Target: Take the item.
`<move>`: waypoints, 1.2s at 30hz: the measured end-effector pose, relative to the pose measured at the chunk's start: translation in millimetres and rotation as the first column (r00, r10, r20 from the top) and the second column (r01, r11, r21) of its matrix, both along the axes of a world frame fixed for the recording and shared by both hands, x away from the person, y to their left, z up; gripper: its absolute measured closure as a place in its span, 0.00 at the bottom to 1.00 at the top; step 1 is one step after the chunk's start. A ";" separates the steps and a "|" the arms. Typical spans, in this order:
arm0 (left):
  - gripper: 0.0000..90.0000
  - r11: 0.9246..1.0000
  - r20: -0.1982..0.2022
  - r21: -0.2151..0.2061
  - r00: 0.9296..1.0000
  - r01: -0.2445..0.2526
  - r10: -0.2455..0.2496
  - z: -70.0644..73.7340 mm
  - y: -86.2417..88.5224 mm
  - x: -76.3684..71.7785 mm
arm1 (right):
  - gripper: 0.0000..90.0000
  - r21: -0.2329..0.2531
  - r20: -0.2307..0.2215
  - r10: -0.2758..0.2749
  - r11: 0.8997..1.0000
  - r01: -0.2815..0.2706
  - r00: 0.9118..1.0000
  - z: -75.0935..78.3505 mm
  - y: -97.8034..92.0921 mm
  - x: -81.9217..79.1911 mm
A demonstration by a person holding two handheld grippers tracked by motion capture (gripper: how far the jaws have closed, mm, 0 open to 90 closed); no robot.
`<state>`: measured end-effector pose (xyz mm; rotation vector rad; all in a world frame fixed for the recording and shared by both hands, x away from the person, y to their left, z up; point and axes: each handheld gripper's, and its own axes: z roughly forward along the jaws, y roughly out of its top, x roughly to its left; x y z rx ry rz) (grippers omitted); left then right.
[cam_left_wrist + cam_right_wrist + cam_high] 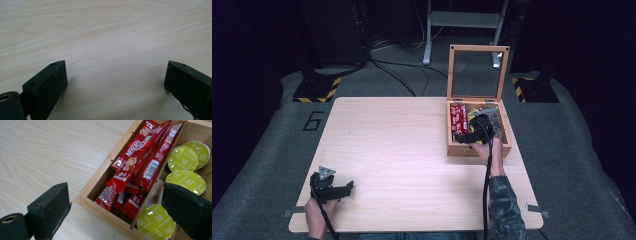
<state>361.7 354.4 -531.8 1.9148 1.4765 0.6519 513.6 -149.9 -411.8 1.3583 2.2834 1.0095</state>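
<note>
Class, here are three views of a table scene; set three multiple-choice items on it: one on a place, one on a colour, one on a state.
1. Where does the open wooden box stand?
A. near left corner of the table
B. right side of the table
C. on the floor

2. What colour are the long coffee stick sachets?
A. red
B. blue
C. white

3. How do the left tongs stand?
A. shut on a sachet
B. shut, holding nothing
C. open over bare wood

Key: 1 B, the high view shows it at the table's right; 2 A, the right gripper view shows red packets; 3 C, its jaws are wide apart.
</note>
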 end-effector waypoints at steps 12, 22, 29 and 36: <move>0.05 1.000 -0.005 0.001 1.000 0.005 -0.005 0.4 0.2 -0.1 | 0.49 0.026 0.000 -0.048 0.999 0.048 0.999 -2.0 7.3 29.6; 0.05 1.000 -0.005 0.000 1.000 0.008 -0.008 0.4 0.0 -0.2 | 0.65 0.004 -0.006 -0.111 0.994 0.111 0.994 -11.0 17.8 51.2; 0.05 1.000 -0.004 -0.001 1.000 0.008 -0.008 0.3 0.0 -0.1 | 0.72 -0.009 -0.018 -0.133 0.991 0.133 0.991 -18.5 16.2 58.2; 0.05 1.000 -0.004 -0.001 1.000 0.008 -0.008 0.3 -0.1 -0.2 | 0.77 -0.030 -0.021 -0.143 0.989 0.142 0.990 -25.2 19.8 60.6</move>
